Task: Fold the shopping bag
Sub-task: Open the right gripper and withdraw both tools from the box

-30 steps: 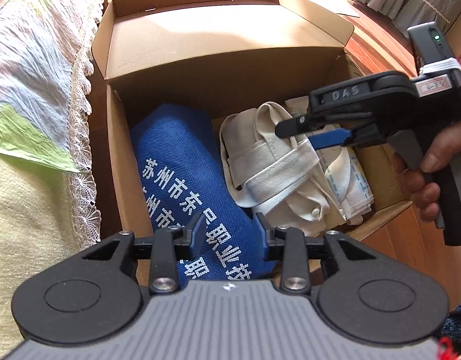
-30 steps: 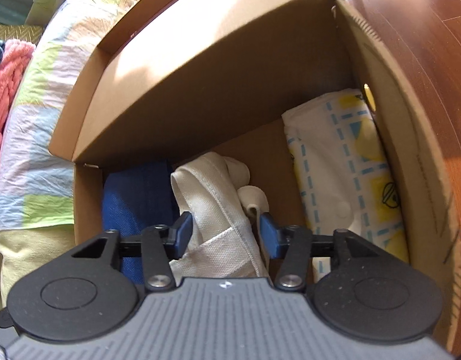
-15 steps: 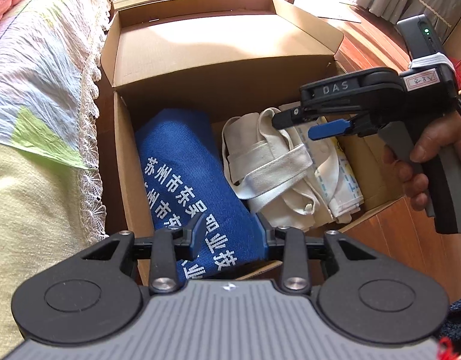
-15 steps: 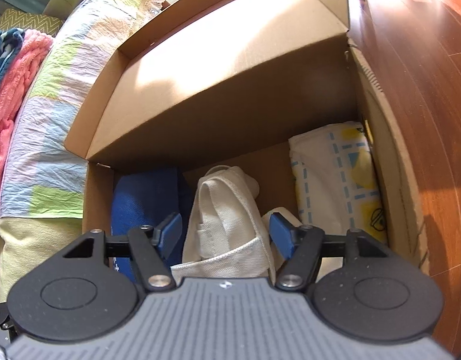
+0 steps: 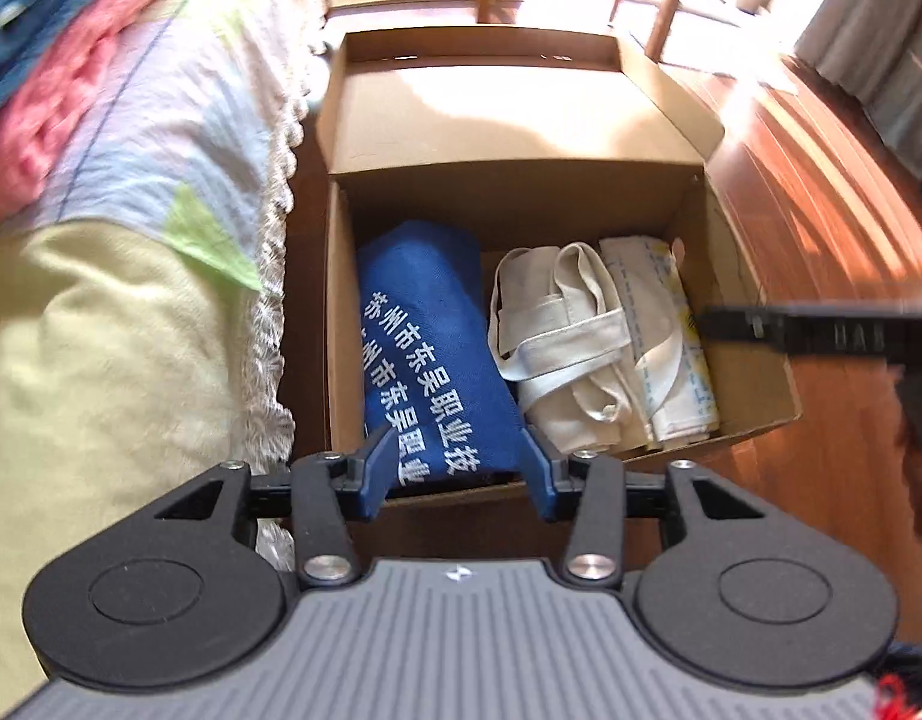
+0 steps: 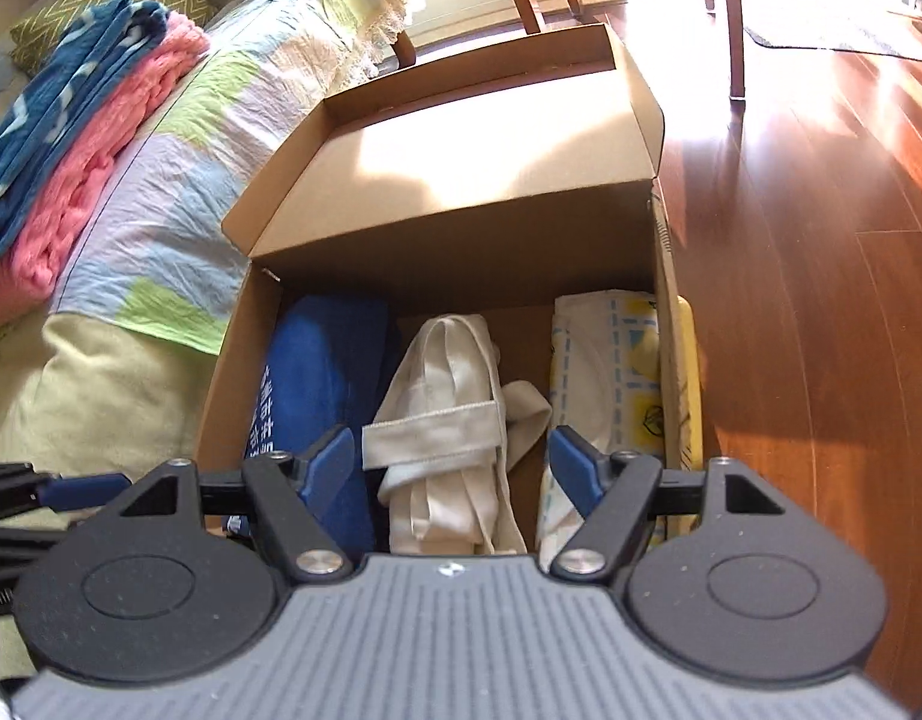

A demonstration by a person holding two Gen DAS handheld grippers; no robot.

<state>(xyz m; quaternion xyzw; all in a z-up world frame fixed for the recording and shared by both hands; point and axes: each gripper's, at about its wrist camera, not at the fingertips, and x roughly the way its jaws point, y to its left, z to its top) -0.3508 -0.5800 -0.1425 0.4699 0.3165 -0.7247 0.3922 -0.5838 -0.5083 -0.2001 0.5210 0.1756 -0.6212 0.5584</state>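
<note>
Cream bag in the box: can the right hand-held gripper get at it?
Probably yes: the cream bag lies uncovered in the open box, straight below the right hand-held gripper, whose jaws are opening, empty.

the cardboard box (image 6: 461, 192) is matt brown paperboard. inside it, the blue bag (image 5: 425, 336) is coarse woven cloth with white print, the cream canvas bag (image 6: 443, 420) plain and matt, the patterned bag (image 6: 611, 372) thin and smooth (cloth or plastic, hard to tell). the wooden floor (image 6: 821, 240) is glossy. the pink blanket (image 6: 89, 144) looks fluffy, the bedspread (image 6: 179, 192) crinkled.
</note>
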